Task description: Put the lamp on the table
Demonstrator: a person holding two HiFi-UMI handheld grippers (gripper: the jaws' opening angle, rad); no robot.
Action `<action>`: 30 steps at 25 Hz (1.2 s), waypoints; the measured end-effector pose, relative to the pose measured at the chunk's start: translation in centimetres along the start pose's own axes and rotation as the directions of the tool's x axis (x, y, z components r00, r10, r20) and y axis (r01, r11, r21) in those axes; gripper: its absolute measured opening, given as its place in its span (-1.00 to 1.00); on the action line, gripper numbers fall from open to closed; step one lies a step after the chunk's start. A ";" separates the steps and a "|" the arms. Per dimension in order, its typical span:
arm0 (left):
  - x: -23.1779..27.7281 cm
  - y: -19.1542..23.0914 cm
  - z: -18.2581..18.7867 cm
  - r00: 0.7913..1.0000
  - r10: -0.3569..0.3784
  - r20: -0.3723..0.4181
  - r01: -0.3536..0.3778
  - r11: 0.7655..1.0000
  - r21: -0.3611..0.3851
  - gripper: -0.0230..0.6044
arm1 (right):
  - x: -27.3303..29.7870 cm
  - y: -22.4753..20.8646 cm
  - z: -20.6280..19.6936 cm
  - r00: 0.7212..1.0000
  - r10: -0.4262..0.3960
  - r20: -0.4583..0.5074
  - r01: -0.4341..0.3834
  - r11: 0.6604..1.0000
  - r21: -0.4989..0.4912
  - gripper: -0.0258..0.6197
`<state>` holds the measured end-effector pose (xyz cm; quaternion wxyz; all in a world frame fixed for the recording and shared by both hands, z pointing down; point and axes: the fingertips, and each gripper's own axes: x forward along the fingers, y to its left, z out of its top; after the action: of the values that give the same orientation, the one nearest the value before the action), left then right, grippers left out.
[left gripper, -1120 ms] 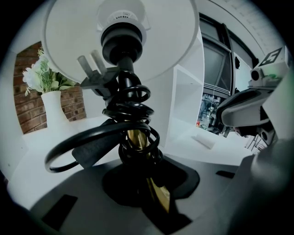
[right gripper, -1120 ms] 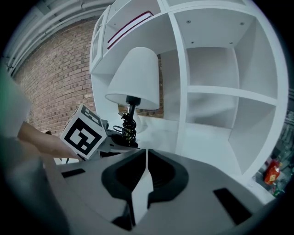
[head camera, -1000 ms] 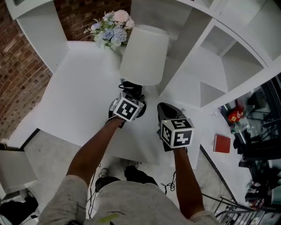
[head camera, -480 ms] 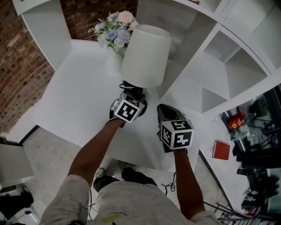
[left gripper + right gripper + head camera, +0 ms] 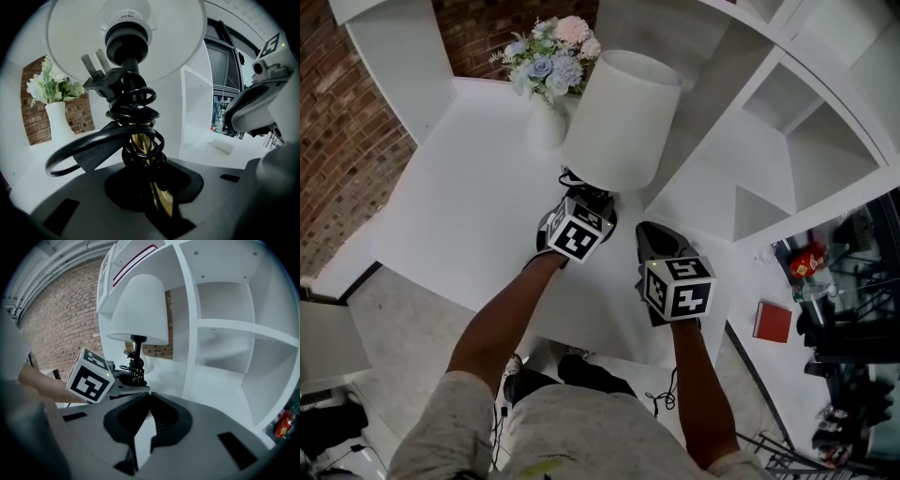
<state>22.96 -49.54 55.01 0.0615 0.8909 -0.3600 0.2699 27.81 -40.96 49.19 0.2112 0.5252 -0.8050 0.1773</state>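
The lamp has a white cone shade and a brass stem with its black cord and plug coiled round it. My left gripper is shut on that stem just above the black base and holds the lamp upright over the white table. I cannot tell whether the base touches the table. The right gripper view shows the lamp a little to the left, ahead of my right gripper. My right gripper hovers beside it to the right, shut with nothing in it.
A white vase of pastel flowers stands at the table's far end, just beyond the shade. White shelving curves round the right side. A brick wall is on the left. A red object lies on the floor at the right.
The lamp, in my left gripper, has edged slightly right, toward the shelving. My right gripper has stayed where it was.
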 end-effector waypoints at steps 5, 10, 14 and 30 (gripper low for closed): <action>0.4 0.2 0.1 1.000 0.010 0.014 -0.010 1.000 0.002 -0.63 | -0.1 -0.5 0.3 0.999 -0.018 0.032 0.018 1.000 0.012 -0.91; 0.8 0.5 0.4 0.999 0.023 0.044 -0.023 1.000 0.002 -0.63 | 0.0 -1.1 0.4 0.998 -0.033 0.047 0.031 0.999 0.028 -0.91; 1.2 0.6 0.6 0.997 0.036 0.064 -0.036 0.999 0.005 -0.63 | 0.1 -1.4 0.1 0.999 -0.035 0.039 0.034 0.999 0.030 -0.91; 1.3 1.0 0.3 0.988 0.087 0.130 -0.087 0.996 -0.001 -0.64 | 0.8 -1.3 -0.8 0.999 -0.033 0.010 0.033 0.999 0.021 -0.91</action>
<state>23.20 -51.18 55.39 0.0238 0.8902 -0.4011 0.2147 28.86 -41.68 50.37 0.2043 0.5415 -0.7955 0.1795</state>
